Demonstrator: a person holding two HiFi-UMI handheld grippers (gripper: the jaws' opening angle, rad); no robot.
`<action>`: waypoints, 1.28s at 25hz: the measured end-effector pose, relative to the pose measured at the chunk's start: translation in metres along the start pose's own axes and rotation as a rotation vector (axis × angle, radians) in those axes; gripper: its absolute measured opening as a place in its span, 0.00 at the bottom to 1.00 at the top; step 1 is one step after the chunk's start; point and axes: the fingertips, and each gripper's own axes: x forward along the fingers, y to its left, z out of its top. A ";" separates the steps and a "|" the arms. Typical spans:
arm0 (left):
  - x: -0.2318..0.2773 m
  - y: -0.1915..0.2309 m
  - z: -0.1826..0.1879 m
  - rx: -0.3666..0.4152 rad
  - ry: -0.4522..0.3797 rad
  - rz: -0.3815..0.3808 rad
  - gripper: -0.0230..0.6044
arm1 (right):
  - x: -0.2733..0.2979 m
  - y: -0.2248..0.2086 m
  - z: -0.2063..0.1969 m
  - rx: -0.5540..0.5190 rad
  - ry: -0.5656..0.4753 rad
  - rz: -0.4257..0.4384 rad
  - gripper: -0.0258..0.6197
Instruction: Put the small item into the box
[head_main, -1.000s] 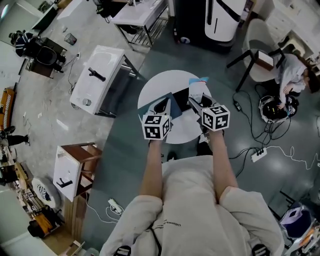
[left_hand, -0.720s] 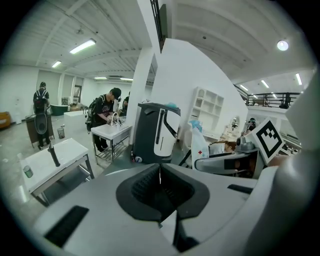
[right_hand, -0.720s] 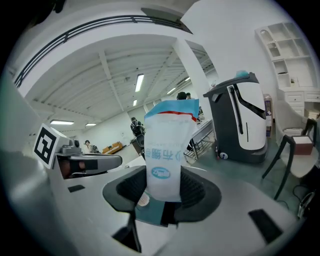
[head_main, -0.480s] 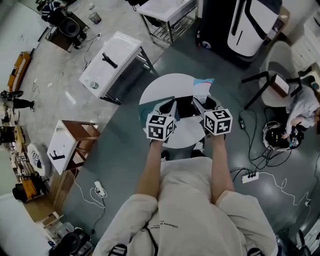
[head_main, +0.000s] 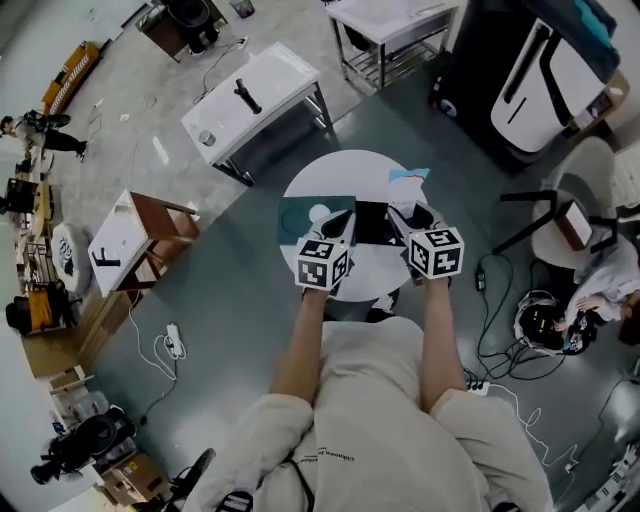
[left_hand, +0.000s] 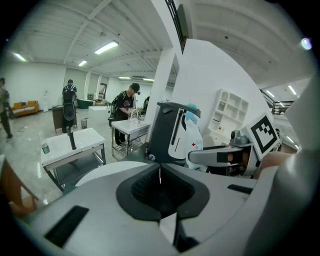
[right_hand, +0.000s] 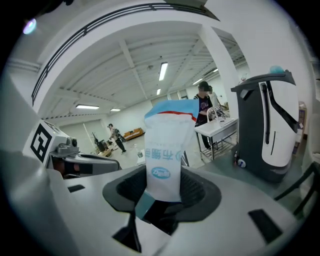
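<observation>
right gripper (right_hand: 162, 189) is clamped on the little white packet (right_hand: 164, 150) with the blue top, which pokes out past its jaw tips. left gripper (left_hand: 160, 172) is pinched closed with nothing in it. black box (head_main: 372, 222) sits right between the two of them, on the round white table (head_main: 330, 172) under both

1. In the head view, the near part of the round table (head_main: 325, 180) is covered by the left gripper (head_main: 333, 228) and the right gripper (head_main: 407, 218).
2. The lower end of the packet (right_hand: 164, 150) is concealed between the right gripper's pads.
3. The inside of the box (head_main: 372, 222) cannot be made out.
4. A person (head_main: 600, 285) is cut off at the right edge.
</observation>
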 end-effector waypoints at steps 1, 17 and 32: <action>0.001 0.000 -0.001 0.000 -0.005 0.013 0.07 | 0.002 -0.003 -0.003 -0.005 0.013 0.008 0.36; 0.009 0.004 -0.035 -0.044 0.035 0.102 0.07 | 0.035 -0.022 -0.028 -0.170 0.190 0.099 0.36; 0.028 0.012 -0.072 -0.122 0.101 0.055 0.07 | 0.072 -0.033 -0.107 -0.550 0.545 0.168 0.36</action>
